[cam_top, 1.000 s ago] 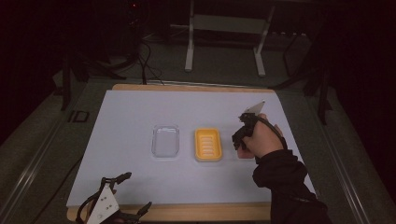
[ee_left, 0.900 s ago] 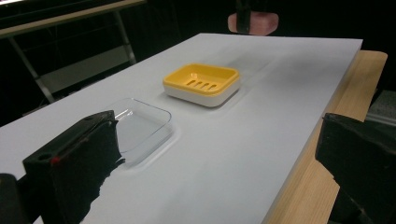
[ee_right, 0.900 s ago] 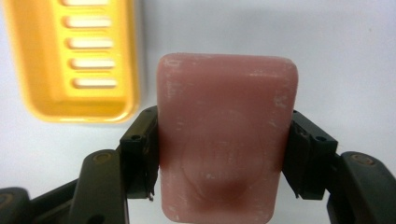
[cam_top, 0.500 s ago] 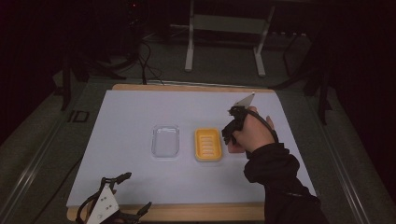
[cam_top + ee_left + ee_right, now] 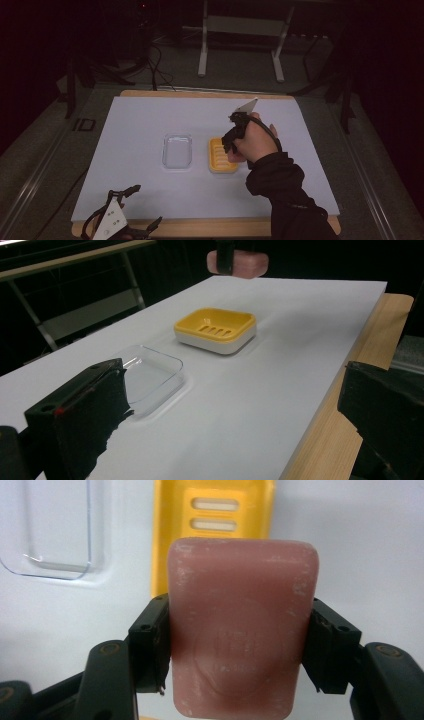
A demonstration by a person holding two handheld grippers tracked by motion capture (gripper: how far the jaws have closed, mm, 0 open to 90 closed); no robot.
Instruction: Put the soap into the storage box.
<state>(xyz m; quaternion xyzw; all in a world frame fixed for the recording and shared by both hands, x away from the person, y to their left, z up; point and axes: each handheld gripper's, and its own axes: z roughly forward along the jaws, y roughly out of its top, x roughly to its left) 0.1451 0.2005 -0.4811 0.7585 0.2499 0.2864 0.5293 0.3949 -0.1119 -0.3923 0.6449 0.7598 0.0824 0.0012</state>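
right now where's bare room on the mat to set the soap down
Bare mat lies left of the clear lid, along the far edge, and in the strip nearer than both trays. Crowded: the middle, where the lid and yellow dish sit side by side. The right gripper holds the soap above the dish.

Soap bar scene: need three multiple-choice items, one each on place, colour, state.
1. Where is the soap bar?
A. in the clear tray
B. between the right gripper's jaws, above the table
C. on the table edge

2. What colour is the soap dish?
A. yellow
B. green
C. blue

3. How do the left gripper's jaws stand?
A. shut on the dish
B. shut on the soap
C. open, holding nothing

Key: B, the right gripper clamps the bar on both sides; A, the slotted dish is yellow beside the clear tray; C, the left gripper shows bare table between its jaws.
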